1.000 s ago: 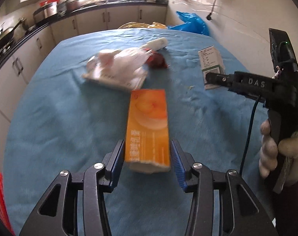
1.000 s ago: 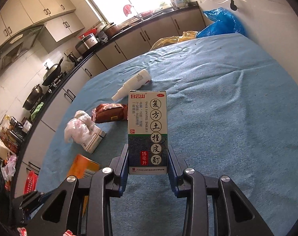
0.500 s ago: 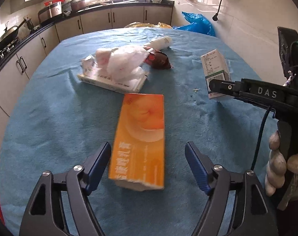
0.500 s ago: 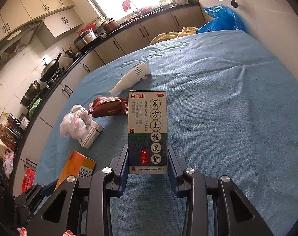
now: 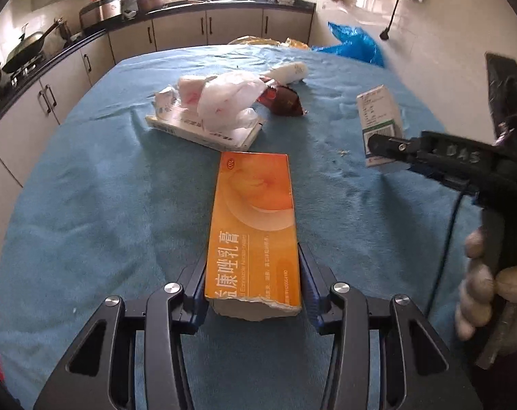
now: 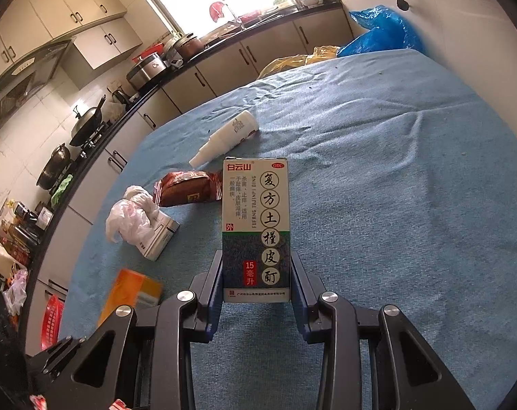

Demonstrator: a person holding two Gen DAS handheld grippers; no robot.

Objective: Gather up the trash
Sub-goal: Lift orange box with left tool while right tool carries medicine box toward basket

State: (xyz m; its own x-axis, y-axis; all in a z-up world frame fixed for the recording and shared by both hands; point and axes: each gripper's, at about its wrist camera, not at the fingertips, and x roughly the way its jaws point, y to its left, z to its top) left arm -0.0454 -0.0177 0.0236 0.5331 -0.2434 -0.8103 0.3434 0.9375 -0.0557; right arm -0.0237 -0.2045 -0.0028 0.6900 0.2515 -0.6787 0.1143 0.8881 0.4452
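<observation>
My left gripper point(image 5: 253, 282) is shut on the near end of a long orange medicine box point(image 5: 255, 225), which also shows in the right wrist view point(image 6: 132, 294). My right gripper point(image 6: 256, 278) is shut on a white and dark green medicine box point(image 6: 255, 229), held upright above the blue tablecloth point(image 6: 395, 205); this box also shows in the left wrist view point(image 5: 378, 121). A white box with a crumpled plastic bag on it point(image 5: 217, 109), a red-brown snack wrapper point(image 5: 284, 100) and a white bottle point(image 5: 289, 71) lie farther back on the table.
Kitchen counters with pots and a wok point(image 6: 84, 126) run along the left and back. A blue plastic bag point(image 6: 381, 30) and a yellow bag point(image 6: 292, 61) sit beyond the table's far edge. A red basket point(image 6: 50, 321) stands low at the left.
My left gripper opened wide around the orange box, then closed on its near end. My right gripper kept its hold on the green box and barely moved.
</observation>
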